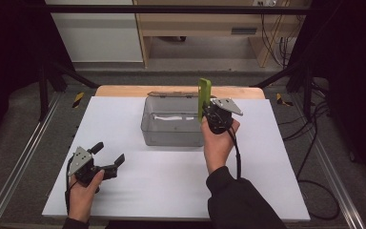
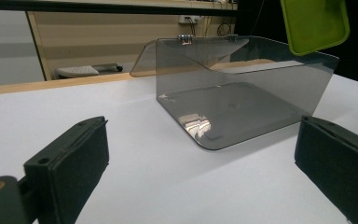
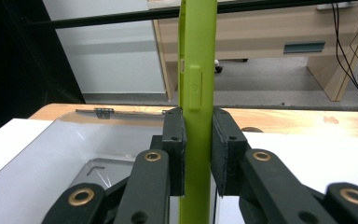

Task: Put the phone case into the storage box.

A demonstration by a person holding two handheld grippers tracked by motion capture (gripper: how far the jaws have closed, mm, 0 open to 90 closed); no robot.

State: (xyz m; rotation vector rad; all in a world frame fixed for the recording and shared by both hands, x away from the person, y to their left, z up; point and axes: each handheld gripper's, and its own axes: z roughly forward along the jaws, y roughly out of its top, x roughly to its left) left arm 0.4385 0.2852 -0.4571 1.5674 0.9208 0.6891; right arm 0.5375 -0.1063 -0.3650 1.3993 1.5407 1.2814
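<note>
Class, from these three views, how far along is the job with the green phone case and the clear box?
Done: the right tongs have gripped the green phone case and hold it upright by the box's right wall. In hand: carrying it over the clear box, whose lid is open. Left: probably lowering and releasing it inside. The left tongs rest open on the table.

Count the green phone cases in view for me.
1. The green phone case stands upright in the right gripper, clamped between its fingers at the clear box's right end.
</note>
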